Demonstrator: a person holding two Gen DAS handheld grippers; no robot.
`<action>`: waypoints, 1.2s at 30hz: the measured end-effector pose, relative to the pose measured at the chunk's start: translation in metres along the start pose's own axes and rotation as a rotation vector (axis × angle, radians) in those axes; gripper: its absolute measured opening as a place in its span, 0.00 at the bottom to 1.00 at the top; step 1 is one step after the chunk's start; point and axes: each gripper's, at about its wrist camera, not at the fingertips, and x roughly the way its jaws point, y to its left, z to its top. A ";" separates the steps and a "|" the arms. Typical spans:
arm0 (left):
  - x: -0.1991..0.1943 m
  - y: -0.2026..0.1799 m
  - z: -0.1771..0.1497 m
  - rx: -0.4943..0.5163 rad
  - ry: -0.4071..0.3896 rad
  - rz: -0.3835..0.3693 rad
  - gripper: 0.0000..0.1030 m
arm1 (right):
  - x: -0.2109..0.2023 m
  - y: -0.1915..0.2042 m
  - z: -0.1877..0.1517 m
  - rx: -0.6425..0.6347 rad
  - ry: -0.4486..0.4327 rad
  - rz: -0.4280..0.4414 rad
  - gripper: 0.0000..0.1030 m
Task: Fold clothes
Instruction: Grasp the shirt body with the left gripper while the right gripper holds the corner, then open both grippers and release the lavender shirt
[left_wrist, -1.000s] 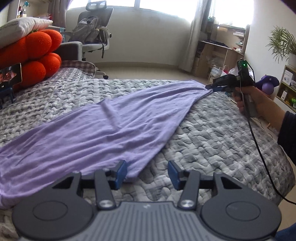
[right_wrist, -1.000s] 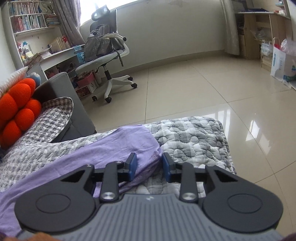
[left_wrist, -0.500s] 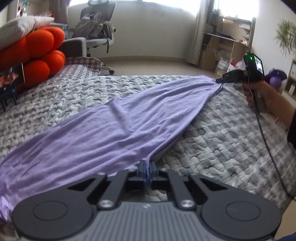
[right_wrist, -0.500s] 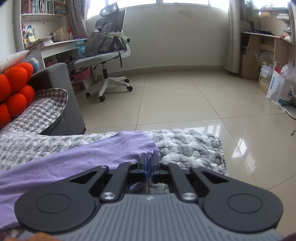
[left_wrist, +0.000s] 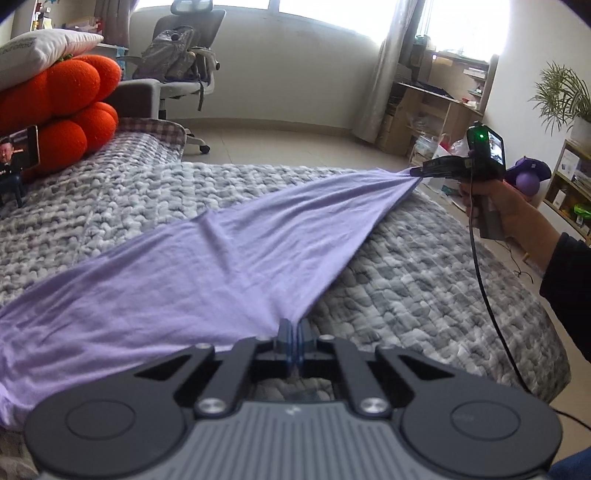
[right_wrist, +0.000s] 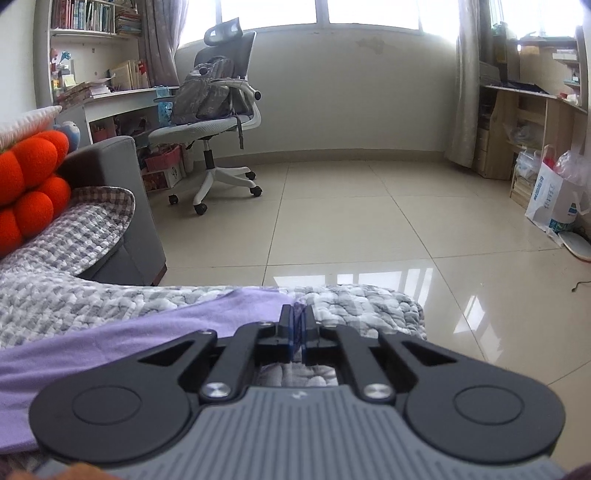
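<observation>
You have both corners of the purple garment pinched, left gripper and right gripper alike; next, lift evenly and carry that edge over the bed.

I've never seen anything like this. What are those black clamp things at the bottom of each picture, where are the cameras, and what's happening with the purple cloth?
No robot here: a person holds a two-fingered tool in each hand, and each tool carries a camera looking forward along its fingers. One picture comes from the left tool, the other from the right tool. In the left picture you can see the other tool across the bed, held in the person's hand. A purple garment lies on a grey quilted bedspread. Both tools are shut on the garment's edge, one at each end, pulling it taut between them, probably to start a fold.
</observation>
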 end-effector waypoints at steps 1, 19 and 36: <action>0.002 0.002 -0.001 -0.004 0.007 -0.003 0.03 | 0.002 0.001 -0.003 0.000 0.008 -0.005 0.03; 0.019 -0.006 -0.009 0.034 0.030 0.029 0.03 | 0.018 0.002 -0.014 -0.084 0.037 -0.091 0.03; -0.012 0.018 -0.002 -0.003 -0.041 -0.034 0.41 | 0.029 0.009 -0.012 -0.134 0.050 -0.137 0.03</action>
